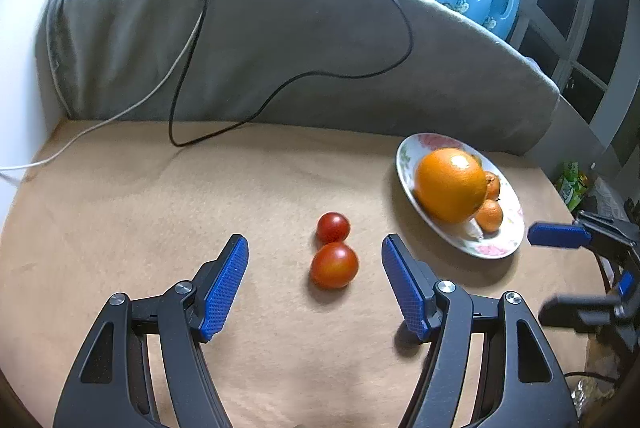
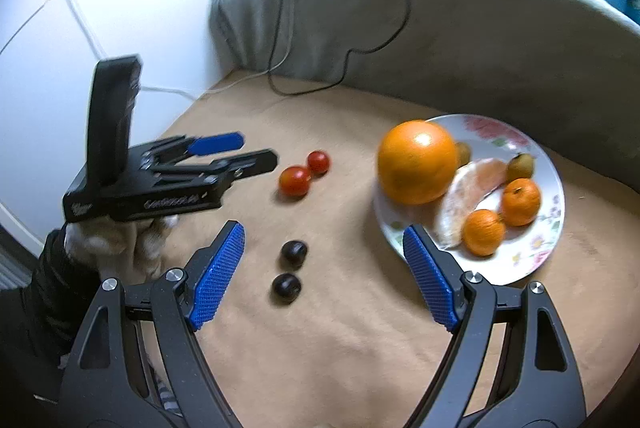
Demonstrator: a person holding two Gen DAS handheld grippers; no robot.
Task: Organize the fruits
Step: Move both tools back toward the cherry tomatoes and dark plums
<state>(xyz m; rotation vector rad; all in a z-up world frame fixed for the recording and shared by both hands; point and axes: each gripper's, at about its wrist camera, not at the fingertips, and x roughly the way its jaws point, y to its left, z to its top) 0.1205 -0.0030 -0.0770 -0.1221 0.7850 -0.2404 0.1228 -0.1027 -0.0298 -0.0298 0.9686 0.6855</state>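
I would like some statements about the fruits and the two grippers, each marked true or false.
1. Two red tomatoes lie on the plate. False: they lie on the tan cloth, beside the plate.
2. The large orange sits on the plate. True.
3. The left gripper holds a tomato. False: its jaws are open, empty.
4. Two dark fruits lie on the cloth before the right gripper. True.
5. The right gripper is shut. False: open.

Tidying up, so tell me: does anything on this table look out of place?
Four small fruits lie loose on the tan cloth beside the plate: two red tomatoes touching each other, and two dark fruits nearer. A black cable also trails onto the cloth.
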